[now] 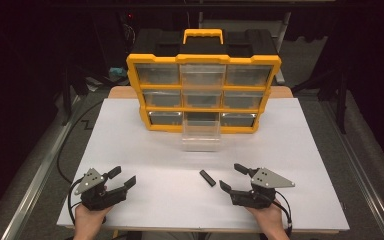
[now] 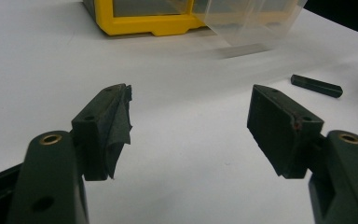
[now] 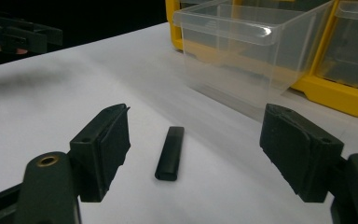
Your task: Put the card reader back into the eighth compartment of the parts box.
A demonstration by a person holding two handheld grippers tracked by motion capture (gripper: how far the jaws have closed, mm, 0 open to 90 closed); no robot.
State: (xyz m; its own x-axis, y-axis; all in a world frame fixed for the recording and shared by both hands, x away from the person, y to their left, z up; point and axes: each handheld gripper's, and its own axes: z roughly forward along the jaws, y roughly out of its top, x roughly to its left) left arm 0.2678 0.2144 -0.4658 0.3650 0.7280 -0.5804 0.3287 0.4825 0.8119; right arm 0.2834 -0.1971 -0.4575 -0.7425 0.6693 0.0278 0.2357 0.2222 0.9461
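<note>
Both your grippers were wide open and held nothing.
The left gripper (image 1: 122, 178) sat lower left, the right gripper (image 1: 232, 177) lower right by a small black bar (image 1: 207, 178).

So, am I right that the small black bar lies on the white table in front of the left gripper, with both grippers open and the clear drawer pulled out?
Not quite: the small black bar lies in front of the right gripper, not the left gripper, as the right gripper view shows. The rest holds: both grippers are open, and the clear drawer is pulled out over the white table.
</note>
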